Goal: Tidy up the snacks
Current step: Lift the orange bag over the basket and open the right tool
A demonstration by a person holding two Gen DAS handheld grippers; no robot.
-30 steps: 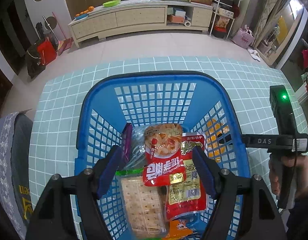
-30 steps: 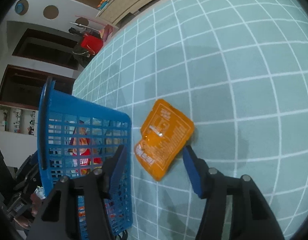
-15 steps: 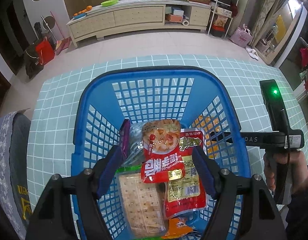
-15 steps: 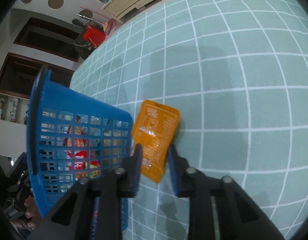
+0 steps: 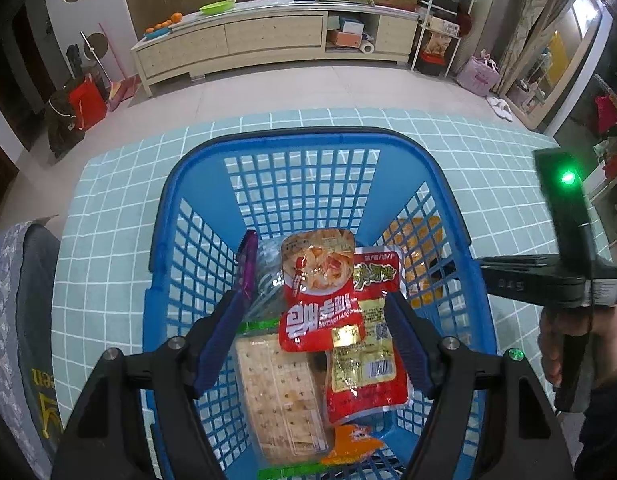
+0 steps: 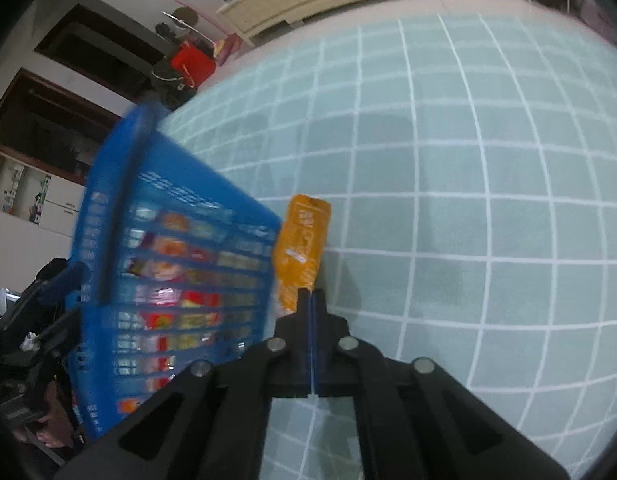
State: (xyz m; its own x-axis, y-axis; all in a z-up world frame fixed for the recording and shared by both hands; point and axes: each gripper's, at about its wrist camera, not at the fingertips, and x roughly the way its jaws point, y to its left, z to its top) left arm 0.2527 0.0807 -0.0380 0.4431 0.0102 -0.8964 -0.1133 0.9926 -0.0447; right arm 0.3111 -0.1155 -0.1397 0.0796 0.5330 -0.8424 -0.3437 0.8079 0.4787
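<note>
Beside one blue basket, one orange packet, pinched by right tool

Blue basket on checked cloth, snack packets inside, left tool spread above them

Large white Korean lettering, upside down, marks the red packet. Dark Chinese characters sit on the second packet's yellow-green label. Other print is too small to read.
</note>
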